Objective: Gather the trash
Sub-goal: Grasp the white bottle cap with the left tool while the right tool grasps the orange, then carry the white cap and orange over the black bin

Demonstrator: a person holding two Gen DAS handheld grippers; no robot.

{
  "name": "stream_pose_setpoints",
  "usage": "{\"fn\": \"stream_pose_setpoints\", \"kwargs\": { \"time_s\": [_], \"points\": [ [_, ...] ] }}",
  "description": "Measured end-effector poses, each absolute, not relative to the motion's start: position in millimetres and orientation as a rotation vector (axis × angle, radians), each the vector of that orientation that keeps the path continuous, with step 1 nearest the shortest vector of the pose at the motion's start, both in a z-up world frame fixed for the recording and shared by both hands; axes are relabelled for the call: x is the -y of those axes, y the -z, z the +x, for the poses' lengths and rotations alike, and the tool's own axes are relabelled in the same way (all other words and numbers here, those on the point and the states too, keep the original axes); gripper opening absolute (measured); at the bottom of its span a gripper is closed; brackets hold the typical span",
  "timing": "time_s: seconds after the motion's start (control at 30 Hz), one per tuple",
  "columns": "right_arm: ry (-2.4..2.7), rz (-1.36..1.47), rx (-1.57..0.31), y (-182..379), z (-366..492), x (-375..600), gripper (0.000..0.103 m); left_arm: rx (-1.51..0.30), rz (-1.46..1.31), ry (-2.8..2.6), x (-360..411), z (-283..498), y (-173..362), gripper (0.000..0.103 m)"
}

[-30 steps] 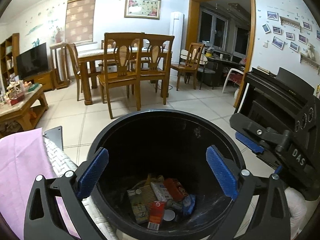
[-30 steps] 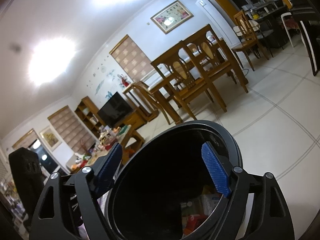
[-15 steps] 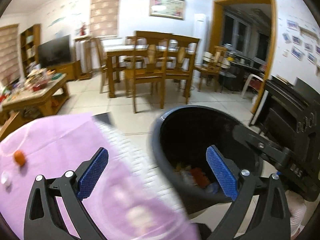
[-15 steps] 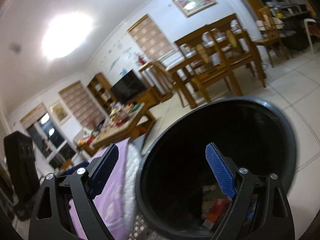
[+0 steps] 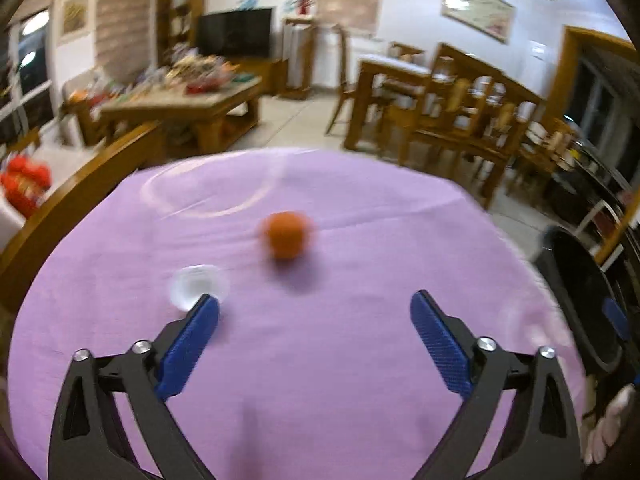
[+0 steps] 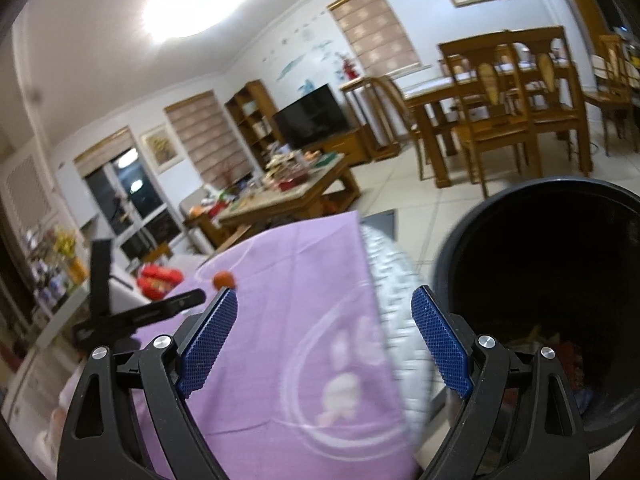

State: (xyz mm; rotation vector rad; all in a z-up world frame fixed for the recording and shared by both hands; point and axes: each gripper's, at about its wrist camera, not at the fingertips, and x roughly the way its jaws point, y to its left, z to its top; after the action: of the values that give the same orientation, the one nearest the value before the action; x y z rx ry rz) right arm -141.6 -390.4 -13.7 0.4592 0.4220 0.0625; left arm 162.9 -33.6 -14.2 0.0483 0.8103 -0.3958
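Note:
An orange ball [image 5: 286, 234] and a small clear plastic lid [image 5: 198, 286] lie on the purple-covered table [image 5: 360, 360]. My left gripper [image 5: 314, 312] is open and empty above the cloth; the lid sits just past its left fingertip, the ball further ahead. The black trash bin [image 6: 552, 280] stands on the floor to the right of the table, with wrappers at its bottom [image 6: 560, 356]; its rim also shows in the left wrist view [image 5: 580, 296]. My right gripper [image 6: 324, 312] is open and empty over the table's right edge, beside the bin. The orange ball [image 6: 223, 279] shows far off there.
A wooden coffee table [image 5: 180, 100] loaded with clutter stands beyond the purple table. A wooden dining table with chairs [image 6: 504, 100] is at the back right. A TV [image 5: 236, 32] stands against the far wall. A wooden armrest [image 5: 60, 208] runs along the table's left.
Both grippers have swung left, away from above the bin and over the purple table. The ball and lid have come into close view of the left gripper. Both stayed open.

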Motion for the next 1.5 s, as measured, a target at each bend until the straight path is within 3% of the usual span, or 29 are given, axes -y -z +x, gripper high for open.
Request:
{"fn": "stream_pose_setpoints", "kwargs": {
  "time_s": [0.17,0.23,0.37,0.5,0.57,0.8,0.93,1.13,1.23,1.5],
  "points": [
    [-0.127,0.414,-0.455,7,-123,357,0.088,-0.86,0.035,0.375,8,191,25,0.076],
    [-0.161,0.392,-0.475,2,-110,344,0.088,-0.889,0.022,0.409,6,198,31,0.064],
    [-0.214,0.341,-0.529,-7,-81,317,0.088,-0.877,0.049,0.409,10,198,33,0.057],
    [-0.251,0.246,-0.625,-12,-34,286,0.088,-0.875,0.02,0.4,-5,197,33,0.037],
    [-0.272,0.223,-0.667,-11,-5,272,0.087,-0.876,-0.006,0.408,-11,199,33,0.037],
    [-0.301,0.175,-0.835,10,103,215,0.066,-0.861,-0.033,0.382,-22,199,31,0.037],
    [-0.291,0.131,-0.876,23,138,191,0.06,-0.844,-0.054,0.373,-30,196,30,0.037],
    [-0.267,0.097,-0.907,39,165,175,0.05,-0.842,-0.061,0.368,-33,199,30,0.037],
    [-0.256,0.068,-0.911,47,169,171,0.04,-0.842,-0.064,0.368,-33,200,30,0.037],
    [-0.286,0.138,-0.886,41,149,191,0.037,-0.79,-0.07,0.421,-30,195,26,0.037]
  ]
}}
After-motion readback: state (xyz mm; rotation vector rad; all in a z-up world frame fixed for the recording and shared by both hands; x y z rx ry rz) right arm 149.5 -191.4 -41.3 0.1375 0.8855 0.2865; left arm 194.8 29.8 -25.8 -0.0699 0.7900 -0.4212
